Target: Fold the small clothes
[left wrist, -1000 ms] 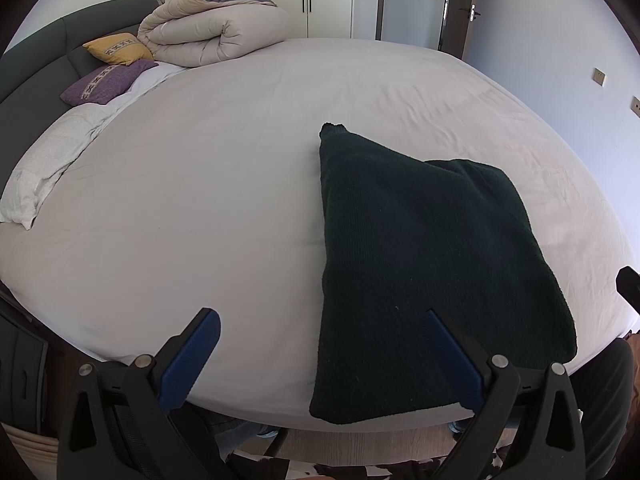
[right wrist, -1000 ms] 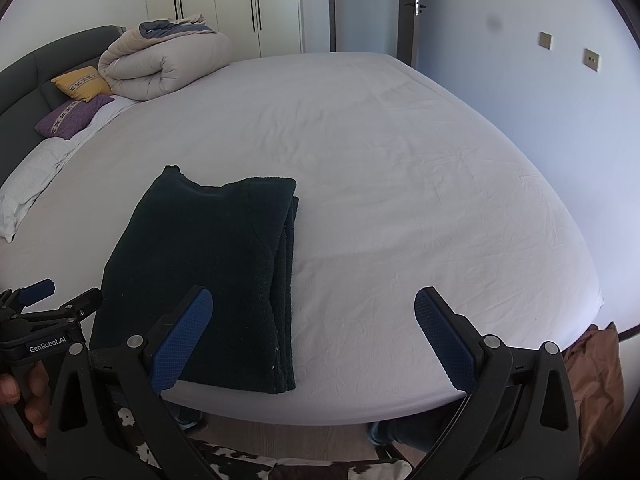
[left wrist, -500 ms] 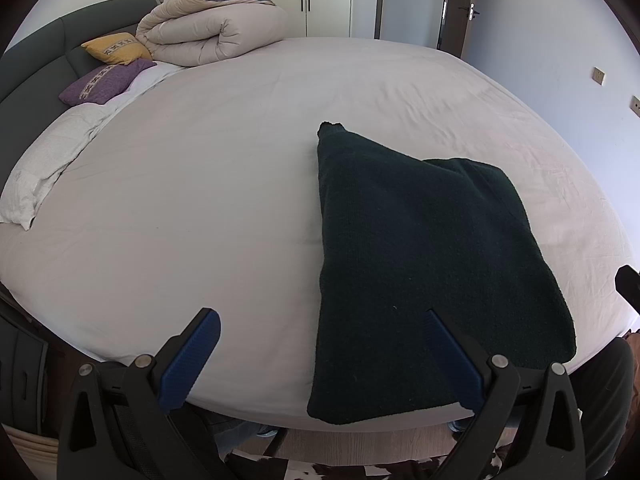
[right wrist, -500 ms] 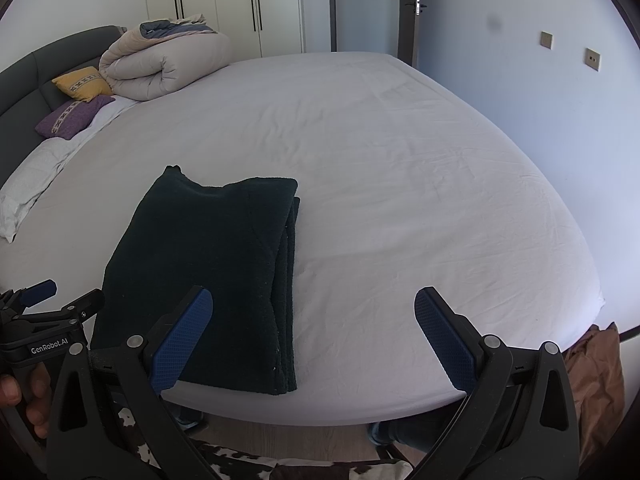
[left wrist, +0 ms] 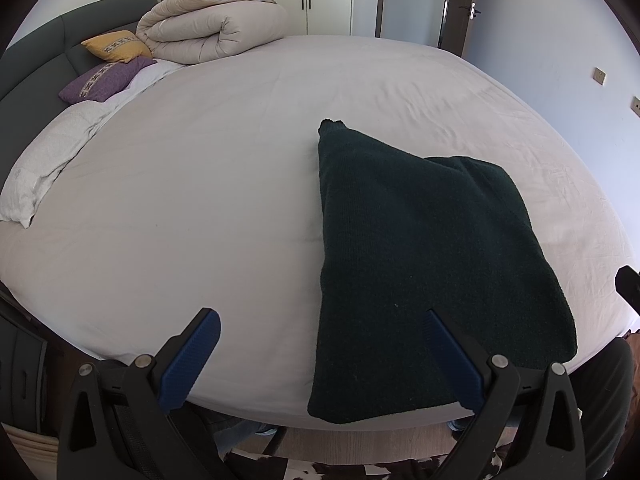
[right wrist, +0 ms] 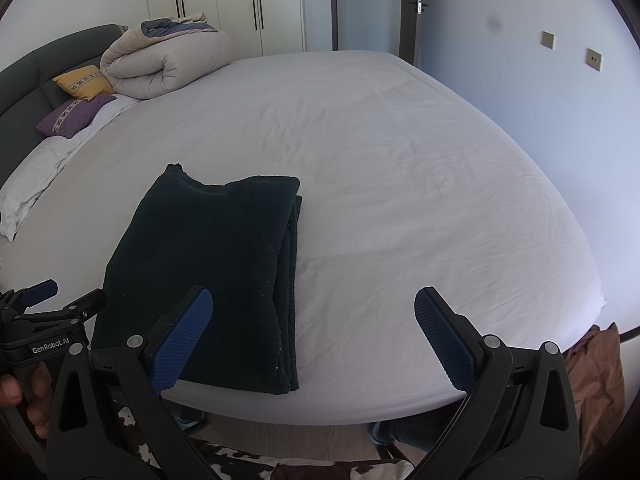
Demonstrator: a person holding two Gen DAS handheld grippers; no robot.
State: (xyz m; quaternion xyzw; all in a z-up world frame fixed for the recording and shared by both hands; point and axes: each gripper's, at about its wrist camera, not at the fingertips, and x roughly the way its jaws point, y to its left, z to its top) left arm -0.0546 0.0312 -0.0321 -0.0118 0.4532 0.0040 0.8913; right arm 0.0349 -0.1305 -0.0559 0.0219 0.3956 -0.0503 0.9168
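Our left tool [left wrist: 320, 336] spread wide, empty, at the edge of the white-sheeted bed [left wrist: 200, 184]. Folded dark green knit garment [right wrist: 208, 264] flat at near edge. Right tool [right wrist: 314, 312] wide, empty.

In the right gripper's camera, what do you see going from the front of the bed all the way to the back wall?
Dark folded garment → bare white sheet → purple pillow → yellow pillow → rolled duvet → wardrobe doors.
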